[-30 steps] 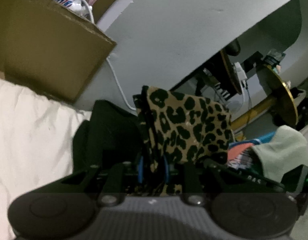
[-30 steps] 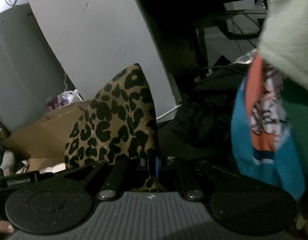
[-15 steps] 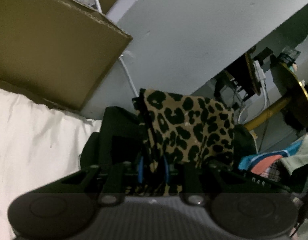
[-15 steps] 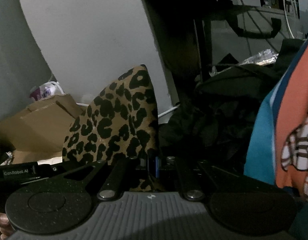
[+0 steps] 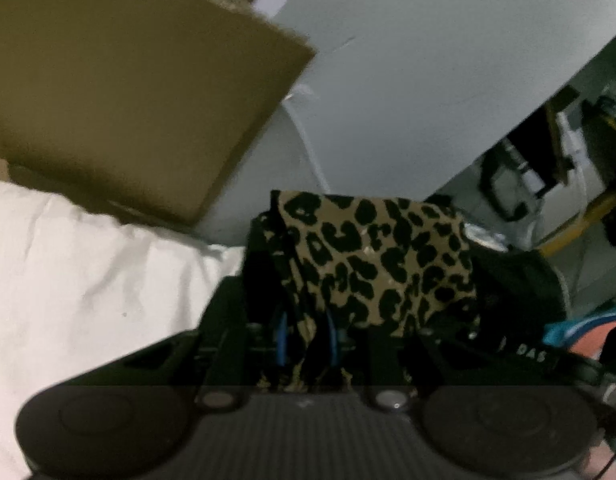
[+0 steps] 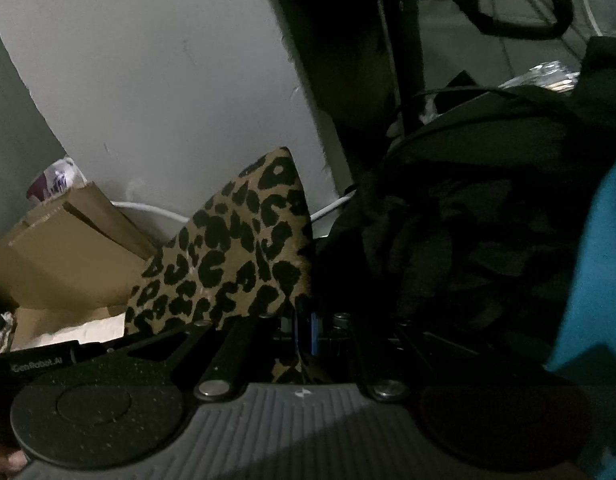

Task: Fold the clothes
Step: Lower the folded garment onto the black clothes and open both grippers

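1. Gripping the leopard-print garment [image 5: 372, 256] with my left gripper [image 5: 305, 340], I had the jaws clamped on a gathered fold of it; the blue pads [image 5: 282, 338] pressed the cloth from both sides.
2. My right gripper [image 6: 303, 330] was likewise clamped on another part of the same leopard-print garment [image 6: 231, 248], cloth bunched between the pads.
3. The garment hung between both grippers, raised off the white bedding [image 5: 79, 280] and in front of the cardboard box [image 5: 123, 80] and the grey wall panel [image 5: 428, 64].
4. A dark clothing pile [image 6: 460, 208] and a teal garment [image 6: 600, 264] lay near, to the right.
5. Handling judgement: the fabric looked thin, light and limp. It would sag between grips and hold no crease by itself.
6. Grip judgement: hold at corners or along a hem, both points level, so the edge stays taut. A pinch at mid-panel would let the cloth bunch and slide.
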{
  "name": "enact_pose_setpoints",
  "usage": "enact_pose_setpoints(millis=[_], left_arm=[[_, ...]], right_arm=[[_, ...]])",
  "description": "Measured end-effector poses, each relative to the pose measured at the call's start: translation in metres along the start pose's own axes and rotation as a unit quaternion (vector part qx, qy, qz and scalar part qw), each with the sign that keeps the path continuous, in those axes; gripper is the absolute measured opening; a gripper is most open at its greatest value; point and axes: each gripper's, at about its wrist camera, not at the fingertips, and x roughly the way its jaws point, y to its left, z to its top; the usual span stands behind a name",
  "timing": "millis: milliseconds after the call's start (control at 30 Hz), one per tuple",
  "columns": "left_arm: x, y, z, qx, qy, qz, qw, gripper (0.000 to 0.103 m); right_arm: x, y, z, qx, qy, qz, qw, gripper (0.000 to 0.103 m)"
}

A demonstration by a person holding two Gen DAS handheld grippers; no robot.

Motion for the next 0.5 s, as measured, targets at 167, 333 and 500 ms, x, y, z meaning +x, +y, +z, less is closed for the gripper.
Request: enact_pose_setpoints(millis=[167, 333, 500], left_arm=[[0.009, 0.005, 0.011, 0.026, 0.032, 0.021, 0.9990, 0.026], [-0.002, -0.004, 0.015, 0.055, 0.026, 0.045, 0.9971, 0.024], [-0.006, -0.020, 0.017, 0.092, 0.025, 0.061, 0.9935, 0.021]], right_arm=[[0.010, 0.004, -0.004, -0.048, -0.006, -0.010, 0.999, 0.016], [0.005, 0.005, -0.007, -0.084, -0.021, -0.020, 0.996, 0.053], [-0.016, 0.006, -0.013, -0.081, -0.046, -0.008, 0.996, 0.059]])
